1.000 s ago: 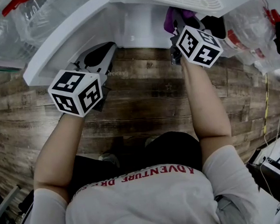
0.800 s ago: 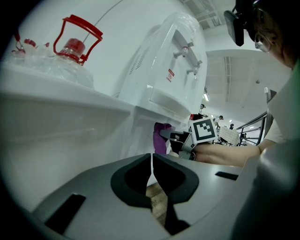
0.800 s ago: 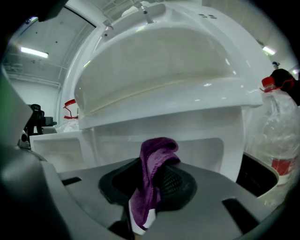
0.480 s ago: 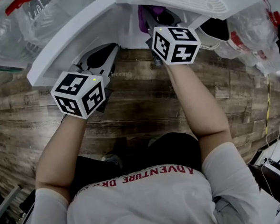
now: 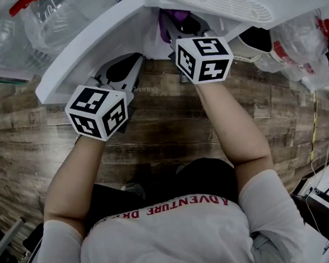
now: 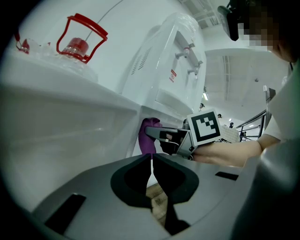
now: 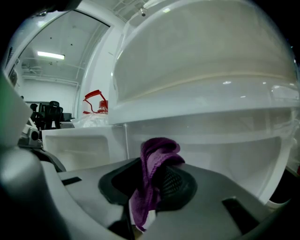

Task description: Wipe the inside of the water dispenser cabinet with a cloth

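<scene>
- A purple cloth (image 7: 157, 154) is clamped in the jaws of the right gripper (image 7: 151, 187), just inside the white water dispenser cabinet (image 7: 211, 136), at 12 o'clock in the head view.
- The left gripper (image 6: 151, 169), jaws pressed together on nothing, sits at 10 o'clock by the cabinet door (image 5: 75, 61).
- A wood-plank floor (image 5: 169, 116) lies beneath.
- Only the left gripper view shows the dispenser's taps (image 6: 190, 58).
- From overhead, the dispenser's top hides the cabinet interior.
</scene>
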The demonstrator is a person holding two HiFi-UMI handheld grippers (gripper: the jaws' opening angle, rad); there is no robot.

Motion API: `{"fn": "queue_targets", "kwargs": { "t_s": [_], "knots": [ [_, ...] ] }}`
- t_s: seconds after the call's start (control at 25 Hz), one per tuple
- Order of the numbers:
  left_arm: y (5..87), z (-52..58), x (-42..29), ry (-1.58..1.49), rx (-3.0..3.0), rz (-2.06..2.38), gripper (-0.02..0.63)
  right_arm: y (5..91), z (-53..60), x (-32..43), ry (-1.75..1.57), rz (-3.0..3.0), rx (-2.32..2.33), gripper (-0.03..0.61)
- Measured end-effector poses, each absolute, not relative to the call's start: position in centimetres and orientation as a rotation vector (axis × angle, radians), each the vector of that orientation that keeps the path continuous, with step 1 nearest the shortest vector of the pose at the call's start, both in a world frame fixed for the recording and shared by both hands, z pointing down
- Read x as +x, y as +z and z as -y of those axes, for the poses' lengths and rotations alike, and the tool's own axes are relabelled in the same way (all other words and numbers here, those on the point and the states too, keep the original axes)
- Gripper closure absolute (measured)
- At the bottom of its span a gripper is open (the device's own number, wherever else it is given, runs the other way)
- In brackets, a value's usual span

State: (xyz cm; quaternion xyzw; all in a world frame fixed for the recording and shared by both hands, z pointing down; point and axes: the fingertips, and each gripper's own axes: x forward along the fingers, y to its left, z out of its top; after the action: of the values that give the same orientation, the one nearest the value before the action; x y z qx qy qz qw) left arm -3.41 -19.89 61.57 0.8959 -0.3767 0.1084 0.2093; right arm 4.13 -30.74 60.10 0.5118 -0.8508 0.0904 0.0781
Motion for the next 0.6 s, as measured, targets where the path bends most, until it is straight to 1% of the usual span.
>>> {"fn": "queue_targets", "kwargs": {
  "t_s": [0.4, 0.6],
  "knots": [
    [60.6, 19.9, -3.3, 0.225, 2.361, 1.067, 0.578, 60.0, 25.7, 4.1, 0.223, 2.506, 1.414, 0.483],
    [56.3, 17.0, -3.8, 0.246, 2.291, 1.053, 0.578, 56.2, 20.4, 3.2, 0.323, 2.493, 1.293, 0.482]
  ]
}}
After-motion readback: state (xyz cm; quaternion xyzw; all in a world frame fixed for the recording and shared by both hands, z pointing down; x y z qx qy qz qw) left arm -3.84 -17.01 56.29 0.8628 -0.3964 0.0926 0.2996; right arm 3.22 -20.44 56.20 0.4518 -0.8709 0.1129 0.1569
